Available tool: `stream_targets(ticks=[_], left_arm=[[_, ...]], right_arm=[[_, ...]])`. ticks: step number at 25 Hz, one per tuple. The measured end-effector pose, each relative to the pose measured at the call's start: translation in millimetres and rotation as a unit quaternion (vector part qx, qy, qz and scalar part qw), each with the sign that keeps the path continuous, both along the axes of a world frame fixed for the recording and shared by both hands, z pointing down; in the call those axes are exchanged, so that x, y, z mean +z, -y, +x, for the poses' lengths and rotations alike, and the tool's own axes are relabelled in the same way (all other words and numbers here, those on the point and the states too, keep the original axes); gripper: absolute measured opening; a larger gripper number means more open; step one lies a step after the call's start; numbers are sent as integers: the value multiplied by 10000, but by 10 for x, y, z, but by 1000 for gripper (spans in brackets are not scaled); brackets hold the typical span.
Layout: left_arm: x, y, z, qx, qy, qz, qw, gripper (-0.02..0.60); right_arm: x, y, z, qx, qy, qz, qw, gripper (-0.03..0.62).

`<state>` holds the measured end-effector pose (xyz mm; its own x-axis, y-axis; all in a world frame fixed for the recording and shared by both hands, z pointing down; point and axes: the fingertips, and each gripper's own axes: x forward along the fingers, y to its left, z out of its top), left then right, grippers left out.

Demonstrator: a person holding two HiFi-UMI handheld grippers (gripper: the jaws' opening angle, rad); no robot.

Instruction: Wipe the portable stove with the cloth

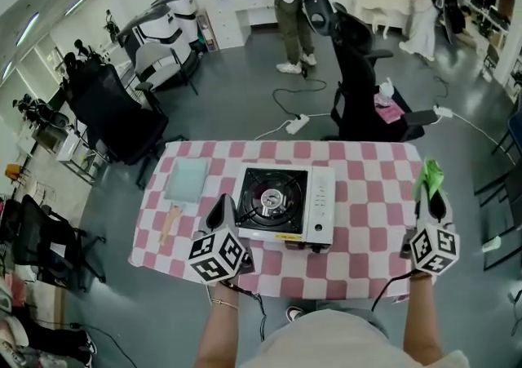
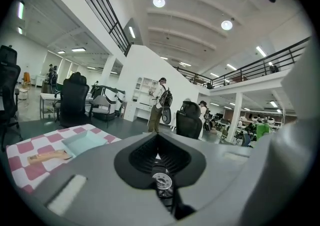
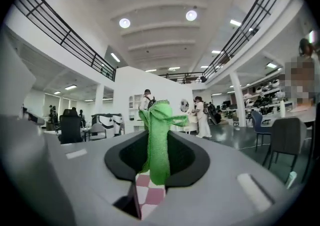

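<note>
Both tools held over the table's near edge
Right tool pinches the cloth upright, well right of the stove. Left tool, pressed together and empty, sits just beside the stove's left edge.

Note: I see the portable stove lying flat on the pink-and-white checked table cover, about mid-table, with its long side across my view. The casing is white. A black square top on its left part carries 1 round burner under a grate, and a white control strip runs along its right end. The cloth is green knit and bunched. It stands upright, pinched between the 2 jaws of the right gripper, well apart from the stove on its right.
</note>
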<state>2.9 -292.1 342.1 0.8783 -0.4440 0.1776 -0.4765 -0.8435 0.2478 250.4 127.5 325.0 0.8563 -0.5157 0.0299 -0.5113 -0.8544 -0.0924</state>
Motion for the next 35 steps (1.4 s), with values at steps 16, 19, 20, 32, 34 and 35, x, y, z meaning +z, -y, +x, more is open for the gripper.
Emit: stream_targets(ticks=[16, 19, 20, 32, 34, 35], left_arm=[[41, -1, 227, 28, 19, -20, 10000, 0], [50, -3, 215, 3, 4, -51, 10000, 0], [56, -1, 206, -7, 7, -59, 10000, 0], [186, -27, 127, -88, 80, -176, 9998, 0], [192, -31, 119, -83, 84, -179, 9998, 0], [195, -33, 115, -82, 86, -182, 9998, 0]], right_arm=[[-6, -249, 46, 553, -363, -365, 9971, 98], [-14, -217, 70, 509, -313, -323, 9977, 98], [-15, -204, 69, 498, -298, -314, 9978, 98], [-119, -138, 50, 506, -461, -453, 9966, 98], [-101, -151, 47, 528, -430, -450, 9967, 98], [-93, -155, 43, 535, -415, -451, 9967, 99]])
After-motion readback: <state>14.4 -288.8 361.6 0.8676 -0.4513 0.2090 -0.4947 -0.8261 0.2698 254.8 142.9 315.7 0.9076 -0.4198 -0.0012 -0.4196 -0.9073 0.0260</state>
